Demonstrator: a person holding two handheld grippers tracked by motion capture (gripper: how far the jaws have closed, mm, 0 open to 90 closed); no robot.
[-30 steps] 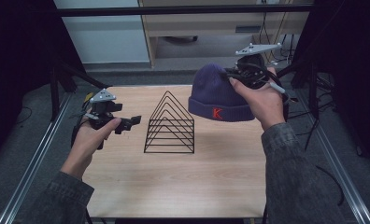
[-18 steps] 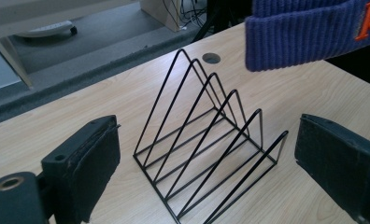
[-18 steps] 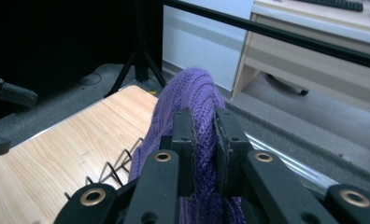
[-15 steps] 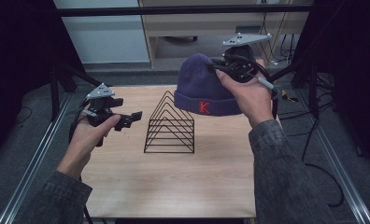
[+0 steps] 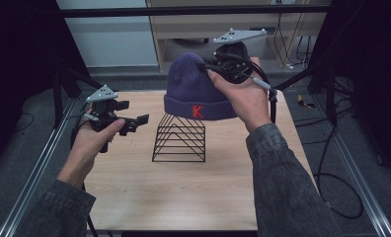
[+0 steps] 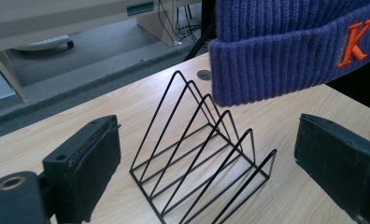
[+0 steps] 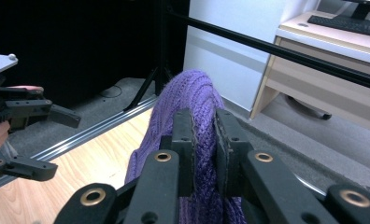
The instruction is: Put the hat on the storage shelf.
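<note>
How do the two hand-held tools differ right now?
The left tool is open, its pads wide apart with nothing between them; the right tool is shut on the purple beanie. The left tool is held low, beside the black wire rack; the right tool is raised, holding the beanie above the rack. Both are black and carry a grey plate.

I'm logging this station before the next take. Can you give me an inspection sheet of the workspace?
Surface: wooden table, bare apart from the rack.
Job's things: black wire rack upright on the table; purple beanie held in the air above it.
Clutter: nothing seen.
Grippers: left hand-held gripper open, empty, beside the rack; right hand-held gripper shut on the beanie.
Cables: cables on the floor right of the table.
Surroundings: grey floor, desk behind, dark frame.
</note>
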